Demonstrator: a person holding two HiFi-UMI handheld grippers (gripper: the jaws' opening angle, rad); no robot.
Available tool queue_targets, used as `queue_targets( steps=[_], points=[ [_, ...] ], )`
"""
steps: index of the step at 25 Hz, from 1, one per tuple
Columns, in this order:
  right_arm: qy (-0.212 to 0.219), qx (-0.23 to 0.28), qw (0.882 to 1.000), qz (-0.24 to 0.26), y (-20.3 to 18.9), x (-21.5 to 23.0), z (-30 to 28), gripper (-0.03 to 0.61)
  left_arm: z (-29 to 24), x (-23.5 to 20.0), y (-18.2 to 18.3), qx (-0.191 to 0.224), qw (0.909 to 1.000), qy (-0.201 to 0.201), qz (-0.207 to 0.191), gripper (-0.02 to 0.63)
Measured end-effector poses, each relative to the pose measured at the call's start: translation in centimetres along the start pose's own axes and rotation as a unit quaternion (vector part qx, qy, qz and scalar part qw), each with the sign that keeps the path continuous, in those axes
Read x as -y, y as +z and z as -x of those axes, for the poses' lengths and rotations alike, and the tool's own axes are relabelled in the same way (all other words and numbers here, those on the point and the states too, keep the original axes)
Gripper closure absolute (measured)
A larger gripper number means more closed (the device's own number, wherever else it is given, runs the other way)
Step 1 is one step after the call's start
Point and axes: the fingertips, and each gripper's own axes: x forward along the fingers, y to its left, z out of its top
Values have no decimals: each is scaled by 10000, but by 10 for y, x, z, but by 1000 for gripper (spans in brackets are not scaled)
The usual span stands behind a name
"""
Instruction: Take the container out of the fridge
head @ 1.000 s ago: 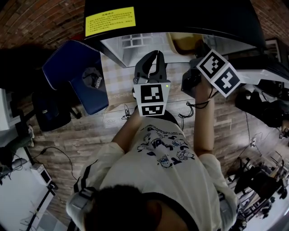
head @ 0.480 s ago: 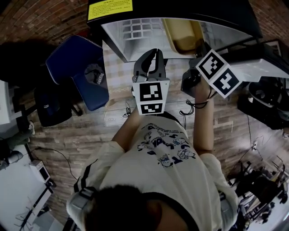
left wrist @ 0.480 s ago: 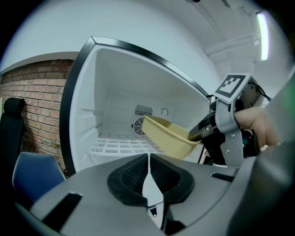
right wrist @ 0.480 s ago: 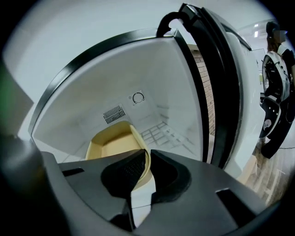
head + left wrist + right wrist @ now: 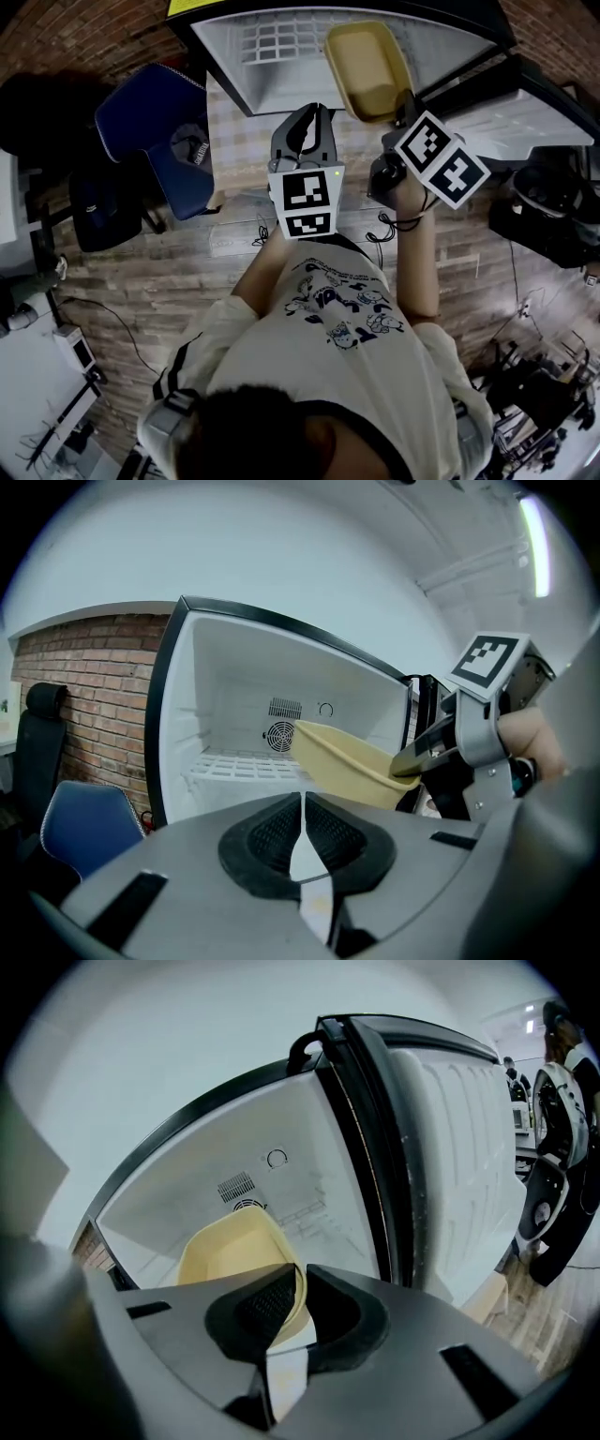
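Note:
A pale yellow container (image 5: 367, 67) hangs in front of the open fridge (image 5: 262, 47), held by its near rim. My right gripper (image 5: 405, 101) is shut on that rim (image 5: 296, 1299); the container (image 5: 230, 1251) fills the space ahead of its jaws. In the left gripper view the container (image 5: 347, 759) sits to the right, with the right gripper (image 5: 441, 747) clamped on its edge. My left gripper (image 5: 305, 127) hovers below the fridge opening, jaws closed together with nothing between them (image 5: 302, 816).
The fridge's white interior has a wire shelf (image 5: 246, 764) and a rear fan vent (image 5: 279, 733). Its door (image 5: 450, 1166) stands open at the right. A blue chair (image 5: 155, 141) stands left of the fridge. Cables lie on the wooden floor (image 5: 169, 281).
The yellow container has come forward out of the fridge opening with my right gripper. More of the white interior now shows in the head view. My left gripper stays about where it was.

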Motion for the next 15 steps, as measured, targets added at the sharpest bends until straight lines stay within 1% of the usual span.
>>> queue_targets(
  steps=[6,15],
  points=[
    [72,-117,9999,-17,-15,20,26,523,22,22,-10,-4,9999,127,30,595],
    [205,-352,9992,1,-48,50,61,523,61,49,-33,-68,9992,389,48,595]
  ],
)
